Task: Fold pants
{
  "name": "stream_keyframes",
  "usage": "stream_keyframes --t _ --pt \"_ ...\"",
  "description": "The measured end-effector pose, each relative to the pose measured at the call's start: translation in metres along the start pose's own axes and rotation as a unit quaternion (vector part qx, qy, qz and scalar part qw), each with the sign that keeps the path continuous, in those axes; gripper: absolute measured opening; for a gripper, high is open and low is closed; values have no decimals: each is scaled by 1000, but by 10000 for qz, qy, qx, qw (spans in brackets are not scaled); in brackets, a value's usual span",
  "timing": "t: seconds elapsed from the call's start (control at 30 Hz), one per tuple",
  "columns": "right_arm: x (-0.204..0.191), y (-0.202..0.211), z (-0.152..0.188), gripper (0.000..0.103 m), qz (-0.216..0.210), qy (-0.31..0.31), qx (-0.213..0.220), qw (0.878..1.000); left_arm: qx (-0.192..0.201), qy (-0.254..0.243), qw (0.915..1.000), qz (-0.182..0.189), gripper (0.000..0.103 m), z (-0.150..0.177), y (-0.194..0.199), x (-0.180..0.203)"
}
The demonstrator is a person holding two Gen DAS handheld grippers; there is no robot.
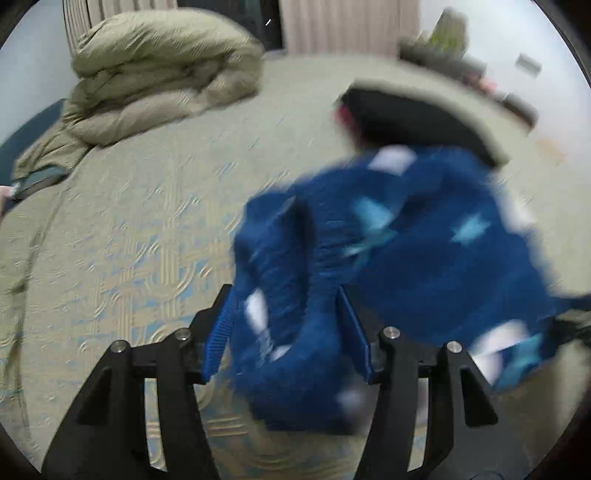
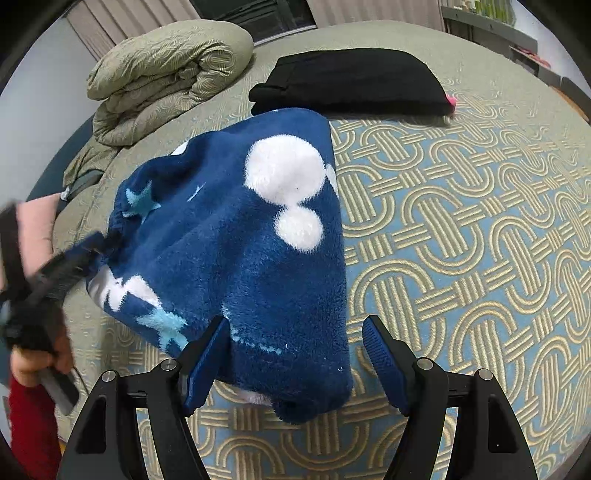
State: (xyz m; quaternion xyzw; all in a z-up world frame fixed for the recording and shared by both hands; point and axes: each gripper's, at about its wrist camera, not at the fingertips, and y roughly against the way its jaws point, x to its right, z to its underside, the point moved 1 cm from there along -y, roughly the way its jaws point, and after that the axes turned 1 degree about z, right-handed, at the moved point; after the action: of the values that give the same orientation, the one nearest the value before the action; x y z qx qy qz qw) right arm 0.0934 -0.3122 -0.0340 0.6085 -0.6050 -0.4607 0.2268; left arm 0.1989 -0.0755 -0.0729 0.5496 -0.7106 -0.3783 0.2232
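Observation:
Blue fleece pants (image 2: 229, 229) with white dots and pale stars lie bunched on the patterned bed cover (image 2: 461, 240). My right gripper (image 2: 295, 325) stands open over their near corner; its right pad is clear of the cloth. In the right wrist view my left gripper (image 2: 79, 254) is a blur at the pants' gathered left edge, held by a hand (image 2: 33, 362). The left wrist view is blurred: a fold of the pants (image 1: 424, 258) lies loosely between the parted jaws of the left gripper (image 1: 284, 295).
A folded black garment (image 2: 351, 81) lies on the bed behind the pants. A rolled olive quilt (image 2: 166, 62) sits at the far left. Shelves (image 2: 491, 22) and curtains stand beyond the bed. Bare cover stretches to the right.

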Motion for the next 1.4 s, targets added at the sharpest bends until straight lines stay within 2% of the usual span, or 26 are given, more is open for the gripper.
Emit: stream_keyframes --t 0.03,0.07,0.13,0.2,0.33,0.53,0.63,0.73,0.8,1.0,1.4 --pt "0 0 0 76 -17 4 -17 10000 5 103 9999 59 74 5 -4 -5" --pt "1 -2 1 76 4 8 -56 10000 41 284 9995 139 77 8 -6 -11" --pt "1 -3 2 77 29 26 -68 10000 -86 669 9969 402 79 7 -10 -24" --pt "1 -2 1 77 46 21 -62 10000 -206 848 9946 569 79 4 -14 -31" --pt "-1 1 -1 77 80 71 -37 9999 -278 904 9926 767 78 0 -12 -32" --pt "4 4 -15 77 60 43 11 10000 -504 1197 9821 1366 81 7 -13 -42" --pt "7 4 -23 77 -46 -69 0 10000 -589 1308 9768 1591 82 11 -14 -46" --pt "11 -1 -31 77 -339 -233 -93 9991 -641 1287 9726 1828 84 14 -15 -44" --pt "13 -6 -36 77 -541 -346 -191 9978 -708 1184 9724 1882 85 16 -16 -40" --pt "13 -24 -47 79 -693 -583 -403 9951 -788 1202 9706 1929 90 16 -24 -40" --pt "15 -37 -56 83 -623 -779 -450 9940 -854 1282 9658 2084 99 14 -41 -43"
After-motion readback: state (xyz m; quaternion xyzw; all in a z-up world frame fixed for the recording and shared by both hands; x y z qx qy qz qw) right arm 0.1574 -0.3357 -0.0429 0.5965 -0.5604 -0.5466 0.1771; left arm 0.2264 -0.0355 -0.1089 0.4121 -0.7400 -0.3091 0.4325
